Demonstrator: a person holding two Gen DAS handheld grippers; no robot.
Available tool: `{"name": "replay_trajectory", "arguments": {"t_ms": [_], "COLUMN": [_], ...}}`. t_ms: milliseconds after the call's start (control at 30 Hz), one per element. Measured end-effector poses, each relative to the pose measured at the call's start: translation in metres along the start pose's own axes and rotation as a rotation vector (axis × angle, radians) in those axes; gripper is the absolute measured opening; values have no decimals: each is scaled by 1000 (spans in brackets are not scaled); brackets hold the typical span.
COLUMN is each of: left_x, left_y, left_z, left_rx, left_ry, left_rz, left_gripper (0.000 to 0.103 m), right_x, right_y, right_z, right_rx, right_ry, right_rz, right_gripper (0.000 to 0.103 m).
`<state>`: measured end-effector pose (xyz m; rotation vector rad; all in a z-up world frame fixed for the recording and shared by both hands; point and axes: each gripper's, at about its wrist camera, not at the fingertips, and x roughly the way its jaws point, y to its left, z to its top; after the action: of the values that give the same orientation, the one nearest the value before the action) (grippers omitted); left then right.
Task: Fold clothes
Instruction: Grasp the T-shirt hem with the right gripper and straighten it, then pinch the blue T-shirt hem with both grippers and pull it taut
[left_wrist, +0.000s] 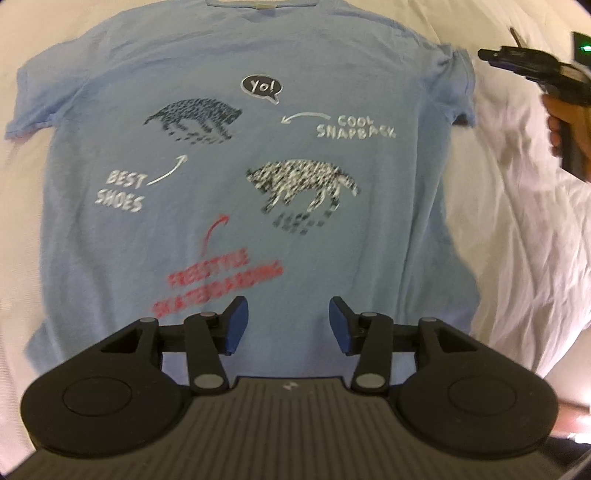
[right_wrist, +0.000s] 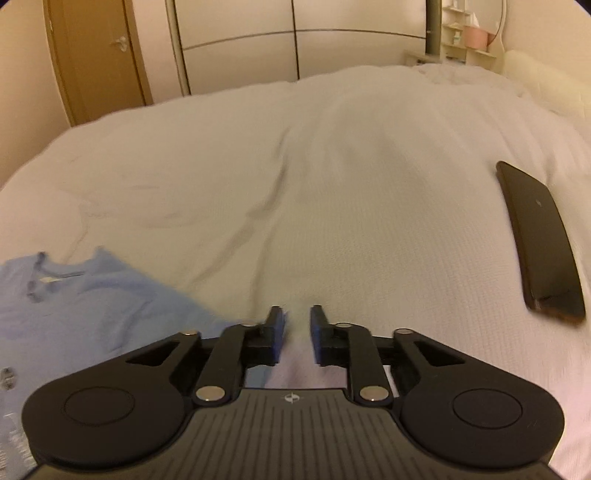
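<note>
Left wrist view: the blue T-shirt (left_wrist: 236, 177) lies spread flat, print up, on the white bed (left_wrist: 517, 240), no fold made yet; the left gripper (left_wrist: 288, 325) hangs above its hem, jaws apart, empty. Right wrist view: the right gripper (right_wrist: 297, 334) has a narrow empty gap, beside the shirt's shoulder; all folding remains.

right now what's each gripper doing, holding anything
left gripper: open, empty, above the t-shirt
right gripper: open, empty, over the bed

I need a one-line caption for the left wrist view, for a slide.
Open left gripper above a light blue printed T-shirt spread flat on a white bed cover.
</note>
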<state>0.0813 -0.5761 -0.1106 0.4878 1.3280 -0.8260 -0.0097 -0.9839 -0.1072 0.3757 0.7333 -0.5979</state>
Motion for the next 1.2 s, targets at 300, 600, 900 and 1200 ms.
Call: {"name": "replay_trajectory", "arguments": {"t_ms": [300, 600, 900, 1200], "left_x": [-21, -57, -30, -19], "left_y": [48, 140, 205, 194], "left_z": [-59, -127, -92, -75], "left_rx": [45, -7, 163, 293], "left_ry": [-8, -75, -172, -122], "left_rz": [51, 89, -51, -250], "left_gripper": [54, 58, 53, 0], "right_x": [-109, -151, -147, -153], "right_y": [82, 156, 164, 167], "right_z": [-112, -209, -230, -234], "right_rx": [31, -154, -59, -121], "right_ry": [279, 497, 497, 491], "right_rz": [413, 448, 332, 284], "right_gripper": [43, 48, 8, 29]}}
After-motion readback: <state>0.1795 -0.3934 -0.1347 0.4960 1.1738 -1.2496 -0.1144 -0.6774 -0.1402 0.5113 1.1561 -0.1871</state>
